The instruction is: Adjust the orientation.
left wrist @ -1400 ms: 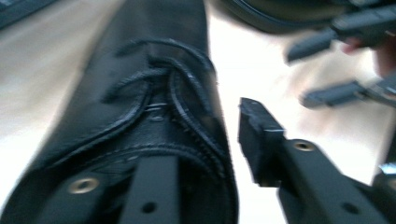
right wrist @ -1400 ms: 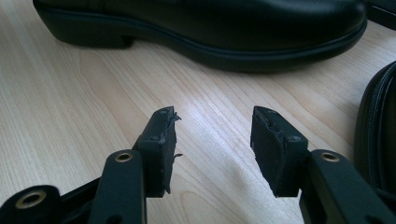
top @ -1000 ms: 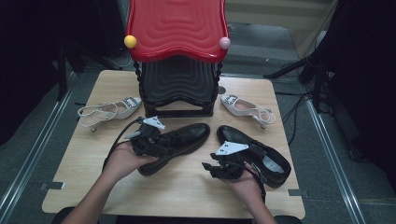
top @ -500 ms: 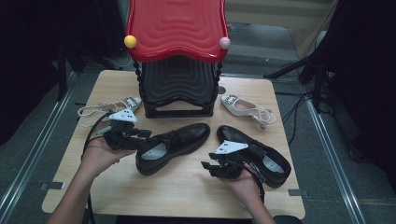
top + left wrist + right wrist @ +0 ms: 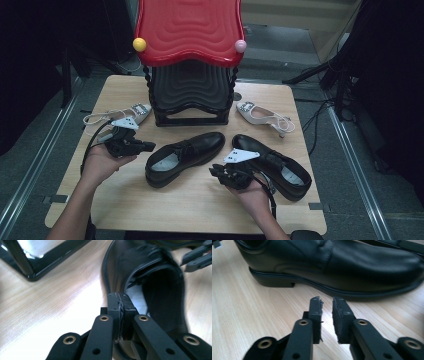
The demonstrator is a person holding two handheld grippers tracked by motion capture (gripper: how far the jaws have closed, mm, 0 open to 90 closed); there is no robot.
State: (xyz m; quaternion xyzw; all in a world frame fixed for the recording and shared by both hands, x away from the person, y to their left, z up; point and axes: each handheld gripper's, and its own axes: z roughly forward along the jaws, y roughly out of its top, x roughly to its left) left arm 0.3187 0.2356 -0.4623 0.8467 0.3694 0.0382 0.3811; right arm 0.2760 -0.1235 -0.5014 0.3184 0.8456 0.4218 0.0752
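Observation:
Two black leather shoes lie side by side on the wooden table (image 5: 150,200): the left shoe (image 5: 185,156) and the right shoe (image 5: 274,165). My left gripper (image 5: 149,146) is shut and holds nothing, a little left of the left shoe's heel and apart from it. In the left gripper view its pads (image 5: 121,303) press together in front of that shoe's opening (image 5: 160,277). My right gripper (image 5: 215,173) lies low between the two shoes, narrowly open. In the right gripper view its jaws (image 5: 327,305) point at the side of the left shoe (image 5: 352,262), short of the sole.
A shoe rack (image 5: 190,95) with black lower shelves and a red wavy top (image 5: 190,30) stands at the back middle. A pale heeled shoe (image 5: 122,115) lies left of it, another heeled shoe (image 5: 265,114) to its right. The rack's base (image 5: 50,260) shows beyond the left gripper.
My left gripper has let go of the left black shoe's heel and drawn back to the left, shut. That shoe now rests on the table. The right gripper has barely moved.

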